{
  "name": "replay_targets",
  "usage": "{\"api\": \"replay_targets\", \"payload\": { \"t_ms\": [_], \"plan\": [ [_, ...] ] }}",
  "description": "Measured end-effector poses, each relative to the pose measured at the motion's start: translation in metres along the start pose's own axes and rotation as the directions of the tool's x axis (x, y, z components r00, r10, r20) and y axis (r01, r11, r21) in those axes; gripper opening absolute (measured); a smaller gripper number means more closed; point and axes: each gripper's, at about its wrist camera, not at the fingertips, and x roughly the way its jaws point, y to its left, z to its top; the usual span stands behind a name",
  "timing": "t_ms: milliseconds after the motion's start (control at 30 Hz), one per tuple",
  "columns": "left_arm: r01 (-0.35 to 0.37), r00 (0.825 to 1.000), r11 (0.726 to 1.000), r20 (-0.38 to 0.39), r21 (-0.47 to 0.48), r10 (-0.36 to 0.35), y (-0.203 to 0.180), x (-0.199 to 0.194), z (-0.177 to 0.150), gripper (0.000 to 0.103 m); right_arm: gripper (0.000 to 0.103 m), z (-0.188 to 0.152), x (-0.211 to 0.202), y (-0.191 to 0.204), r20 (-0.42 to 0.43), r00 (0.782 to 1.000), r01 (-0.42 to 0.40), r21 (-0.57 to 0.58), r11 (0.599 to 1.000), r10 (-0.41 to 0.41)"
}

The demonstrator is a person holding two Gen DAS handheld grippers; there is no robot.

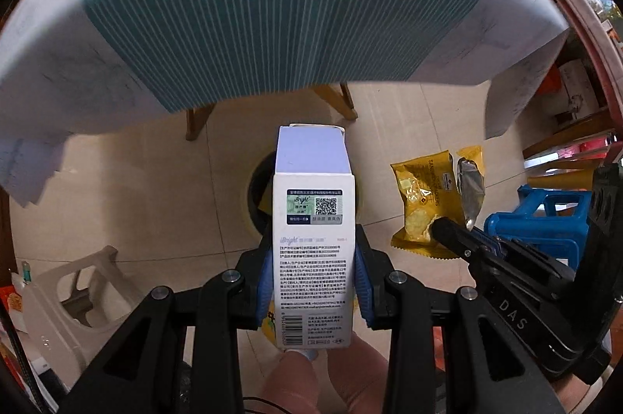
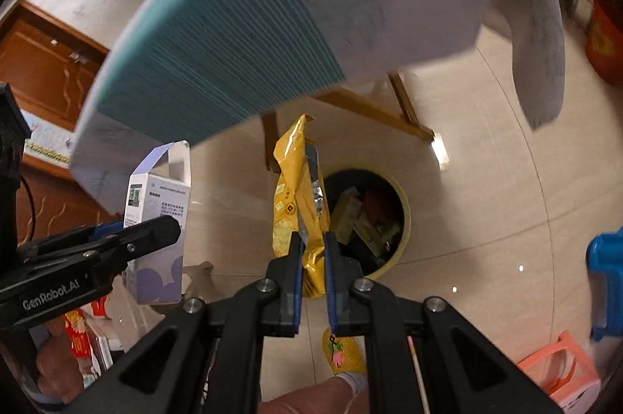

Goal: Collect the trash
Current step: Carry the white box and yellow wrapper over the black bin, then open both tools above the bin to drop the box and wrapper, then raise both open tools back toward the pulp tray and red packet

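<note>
My left gripper (image 1: 314,260) is shut on a tall white and lavender carton (image 1: 313,231), held upright above a yellow-rimmed bin (image 1: 255,198) on the floor. The same carton (image 2: 157,219) and left gripper (image 2: 171,225) appear at the left of the right wrist view. My right gripper (image 2: 312,250) is shut on the lower end of a torn yellow cracker wrapper (image 2: 298,204), which hangs just left of the bin (image 2: 401,219). In the left wrist view that wrapper (image 1: 424,204) and the right gripper (image 1: 442,227) show at the right. The bin holds several pieces of trash.
A table with a white cloth and teal striped mat (image 1: 280,9) overhangs both views, its wooden legs (image 2: 373,106) behind the bin. A blue stool (image 1: 545,219), a beige stool (image 1: 78,293) and a pink stool (image 2: 560,371) stand on the tiled floor. A person's foot in a yellow slipper (image 2: 342,351) is below.
</note>
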Motion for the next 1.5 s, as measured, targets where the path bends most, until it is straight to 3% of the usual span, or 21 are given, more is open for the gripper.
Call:
{"api": "replay_targets", "payload": {
  "t_ms": [233, 567, 633, 700, 800, 900, 967, 1033, 1100, 1333, 1500],
  "plan": [
    [0.003, 1.000, 1.000, -0.016, -0.005, -0.003, 0.004, 0.074, -0.003, 0.034, 0.009, -0.014, 0.064, -0.031, -0.033, 0.999, 0.042, 0.036, 0.998, -0.040],
    [-0.007, 1.000, 1.000, -0.026, -0.007, 0.007, 0.013, 0.150, 0.014, 0.036, 0.009, -0.006, 0.150, -0.049, -0.070, 0.994, 0.081, -0.015, 0.997, -0.082],
    [-0.014, 0.999, 1.000, -0.036, -0.013, 0.014, 0.020, 0.159, 0.017, 0.054, 0.009, -0.004, 0.161, -0.048, -0.076, 0.994, 0.079, -0.025, 0.997, -0.080],
    [-0.031, 0.999, 0.999, -0.023, -0.021, 0.031, 0.025, 0.162, 0.020, 0.066, 0.012, -0.002, 0.171, -0.049, -0.081, 0.994, 0.069, -0.026, 0.997, -0.071],
    [-0.049, 0.999, 0.999, -0.013, -0.023, 0.049, 0.032, 0.163, 0.024, 0.076, 0.012, 0.000, 0.182, -0.051, -0.087, 0.995, 0.043, -0.004, 0.999, -0.044],
    [-0.066, 0.997, 0.997, -0.028, -0.038, 0.065, 0.039, 0.163, 0.028, 0.077, 0.014, 0.002, 0.187, -0.053, -0.093, 0.995, 0.035, 0.015, 0.999, -0.033],
    [-0.068, 0.997, 0.996, -0.030, -0.053, 0.066, 0.042, 0.159, 0.029, 0.077, 0.023, 0.004, 0.187, -0.051, -0.094, 0.995, 0.041, 0.014, 0.999, -0.040],
    [-0.063, 0.998, 0.996, -0.012, -0.069, 0.062, 0.045, 0.151, 0.029, 0.077, 0.039, 0.005, 0.184, -0.049, -0.088, 0.996, 0.031, 0.015, 0.999, -0.030],
    [-0.063, 0.998, 0.995, 0.009, -0.075, 0.064, 0.047, 0.141, 0.028, 0.077, 0.043, 0.007, 0.181, -0.047, -0.078, 0.997, 0.021, 0.007, 1.000, -0.021],
    [-0.089, 0.992, 0.995, 0.081, -0.048, 0.093, 0.039, 0.088, 0.023, 0.077, 0.043, 0.010, 0.149, -0.034, -0.050, 0.998, 0.039, 0.002, 0.999, -0.039],
    [-0.053, 0.992, 0.997, 0.116, -0.057, 0.059, 0.037, 0.034, 0.017, 0.077, 0.043, 0.011, 0.102, -0.019, 0.001, 0.999, 0.040, 0.015, 0.999, -0.040]
  ]
}}
